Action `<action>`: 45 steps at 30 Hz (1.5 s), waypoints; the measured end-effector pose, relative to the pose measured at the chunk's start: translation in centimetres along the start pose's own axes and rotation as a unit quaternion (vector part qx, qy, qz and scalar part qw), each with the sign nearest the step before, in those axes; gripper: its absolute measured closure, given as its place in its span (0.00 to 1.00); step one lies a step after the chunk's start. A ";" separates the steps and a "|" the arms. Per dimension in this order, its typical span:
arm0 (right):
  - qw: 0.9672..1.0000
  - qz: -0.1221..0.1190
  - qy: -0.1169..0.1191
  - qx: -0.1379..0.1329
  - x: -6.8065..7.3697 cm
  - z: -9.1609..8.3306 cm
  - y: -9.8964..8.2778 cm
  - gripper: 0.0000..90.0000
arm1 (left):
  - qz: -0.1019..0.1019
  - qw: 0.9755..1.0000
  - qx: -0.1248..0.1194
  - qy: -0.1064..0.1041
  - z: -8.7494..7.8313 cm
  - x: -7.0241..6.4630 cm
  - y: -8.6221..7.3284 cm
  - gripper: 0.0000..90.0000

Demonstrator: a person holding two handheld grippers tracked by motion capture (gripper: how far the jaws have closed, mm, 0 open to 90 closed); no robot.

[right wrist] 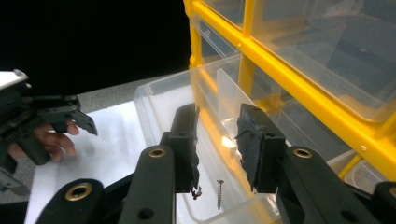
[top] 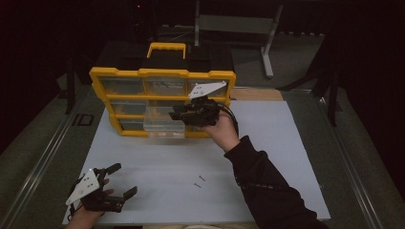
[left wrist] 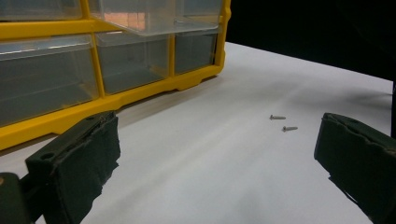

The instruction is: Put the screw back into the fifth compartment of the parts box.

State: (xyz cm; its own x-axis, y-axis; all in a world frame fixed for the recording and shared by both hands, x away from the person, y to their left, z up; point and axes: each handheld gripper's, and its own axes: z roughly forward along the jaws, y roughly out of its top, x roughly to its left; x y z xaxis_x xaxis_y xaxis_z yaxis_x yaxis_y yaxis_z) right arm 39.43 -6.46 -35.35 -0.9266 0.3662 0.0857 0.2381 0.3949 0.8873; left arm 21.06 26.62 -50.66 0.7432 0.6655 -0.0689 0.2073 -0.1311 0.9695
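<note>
Hovering over the pulled-out clear drawer [right wrist: 177, 100] of the yellow organizer [top: 162, 74], right gripper [right wrist: 217, 140] with jaws parted a little and gripping nothing, a narrow gap showing between the pads. Lying just below that gap, on the drawer floor, one small screw [right wrist: 219, 193], long axis running roughly along the line of the jaws, head toward the organizer (probably just let go, judging by the empty pads right above it). Resting low at the near left corner of the white board [top: 267, 143], left gripper [top: 112, 183], jaws spread wide and empty. Lying ahead of it and toward its right jaw, two more screws [left wrist: 284, 122], side by side on the bare board, well apart from the organizer, long axes roughly across the left gripper's line of sight. Sitting nearer to the left gripper than to the right, which is raised at the drawer; so likely turning on this: reaching forward and right from the left gripper, or coming back toward the person from the drawer with the right, then closing across a screw's shank.
</note>
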 end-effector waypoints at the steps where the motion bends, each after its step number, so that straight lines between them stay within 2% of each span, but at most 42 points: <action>1: 1.000 0.001 0.000 -0.003 0.1 -0.2 0.0 0.72 | 0.000 1.000 0.000 0.000 0.0 0.0 0.0 0.01; 7: 1.000 0.006 0.002 -0.014 0.5 -1.5 -0.2 0.62 | 0.001 1.000 0.001 -0.001 0.1 -0.1 0.0 0.01; 14: 1.000 0.009 -0.001 -0.014 0.9 -2.8 -1.0 0.53 | -0.002 1.000 0.001 0.000 0.0 0.0 0.0 0.01; 18: 1.000 0.013 -0.009 -0.018 1.0 -4.1 -1.9 0.45 | -0.001 1.000 0.002 -0.001 0.1 0.0 0.0 0.01; 27: 1.000 0.017 -0.013 -0.009 1.5 -5.8 -4.1 0.38 | -0.001 1.000 0.003 -0.002 0.1 -0.1 0.0 0.01; 32: 1.000 0.020 -0.012 0.000 1.8 -6.1 -5.5 0.34 | -0.001 1.000 0.003 -0.002 0.1 0.0 0.0 0.01; 40: 0.999 0.039 -0.009 0.004 2.0 -5.7 -8.1 0.24 | -0.001 1.000 0.004 -0.003 0.1 -0.1 0.0 0.01; 42: 0.999 0.045 -0.017 0.003 2.0 -5.5 -8.9 0.20 | -0.001 1.000 0.004 -0.002 0.1 -0.1 0.0 0.01; 45: 0.999 0.053 -0.011 0.003 1.9 -5.3 -9.9 0.18 | 0.000 1.000 0.004 -0.001 0.1 -0.1 0.0 0.01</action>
State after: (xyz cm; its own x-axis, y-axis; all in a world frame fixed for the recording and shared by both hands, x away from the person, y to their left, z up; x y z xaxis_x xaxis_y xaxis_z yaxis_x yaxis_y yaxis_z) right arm 33.74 -14.08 -41.55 -0.8893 0.4249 0.1692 0.3364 0.3570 0.8714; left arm 21.07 26.52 -50.66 0.7441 0.6643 -0.0702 0.2132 -0.1366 0.9674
